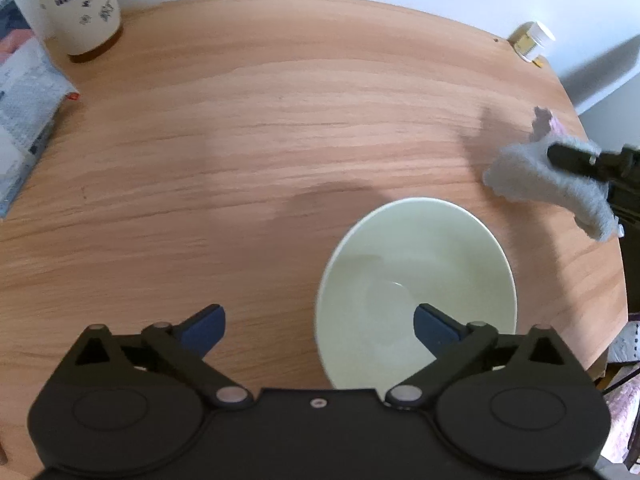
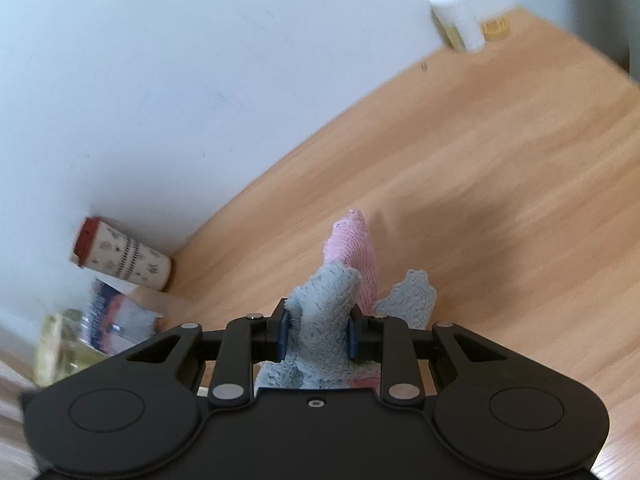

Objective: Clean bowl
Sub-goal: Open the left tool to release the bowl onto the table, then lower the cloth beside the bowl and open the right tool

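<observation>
Bowl [image 1: 416,292] upright on counter [image 1: 260,140], looks wiped. Left hand-held gripper [image 1: 318,326] spread wide, gripping nothing. Right hand-held gripper [image 2: 318,336] pinching cloth [image 2: 320,320], clear of bowl. Probably near finished.

The left gripper [image 1: 319,326] fills the lower part of its own wrist view, pointing steeply downward, its black linkage arms splayed out to either side. Its jaws stand wide apart, and the blue fingertips [image 1: 206,322] press on nothing. The right gripper [image 2: 318,338] sits at the bottom centre of its wrist view, tilted down at a slant, its jaws drawn close together with the blue pads [image 2: 283,336] clamped on a bunched cloth [image 2: 320,312]. In the left wrist view, it enters from the right edge of the frame.
</observation>
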`<state>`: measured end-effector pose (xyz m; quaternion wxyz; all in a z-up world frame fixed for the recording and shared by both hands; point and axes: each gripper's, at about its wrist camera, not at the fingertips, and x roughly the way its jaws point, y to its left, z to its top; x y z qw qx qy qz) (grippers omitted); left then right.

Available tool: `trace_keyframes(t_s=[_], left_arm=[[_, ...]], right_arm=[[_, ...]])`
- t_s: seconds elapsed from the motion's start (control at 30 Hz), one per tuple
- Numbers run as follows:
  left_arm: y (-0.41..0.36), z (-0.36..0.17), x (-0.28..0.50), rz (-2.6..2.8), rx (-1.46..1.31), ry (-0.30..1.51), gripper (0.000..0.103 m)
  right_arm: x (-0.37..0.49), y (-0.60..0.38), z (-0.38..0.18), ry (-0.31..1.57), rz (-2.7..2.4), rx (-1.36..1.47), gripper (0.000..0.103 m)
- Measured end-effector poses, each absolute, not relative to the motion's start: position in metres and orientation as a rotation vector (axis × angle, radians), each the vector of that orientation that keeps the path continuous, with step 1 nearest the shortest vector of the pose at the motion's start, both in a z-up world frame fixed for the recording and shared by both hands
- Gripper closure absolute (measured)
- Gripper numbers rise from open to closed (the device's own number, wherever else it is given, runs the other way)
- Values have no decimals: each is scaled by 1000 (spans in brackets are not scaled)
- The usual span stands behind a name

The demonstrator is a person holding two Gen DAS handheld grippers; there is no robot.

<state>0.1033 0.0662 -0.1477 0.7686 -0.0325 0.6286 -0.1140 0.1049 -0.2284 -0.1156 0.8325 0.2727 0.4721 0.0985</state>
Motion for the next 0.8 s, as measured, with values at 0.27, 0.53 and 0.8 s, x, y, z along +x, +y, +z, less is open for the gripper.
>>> trace_keyframes(t_s=[0.27, 0.53, 0.8], left_arm=[[72, -133, 97, -171, -7, 1333, 0], [73, -112, 83, -178, -29, 1286, 0], [47, -84, 53, -77, -23, 1200, 0]], right_arm=[[101, -213, -140, 1037, 150, 318, 72], [95, -210, -151, 1036, 114, 286, 49], [77, -220, -130, 1031, 146, 286, 21]])
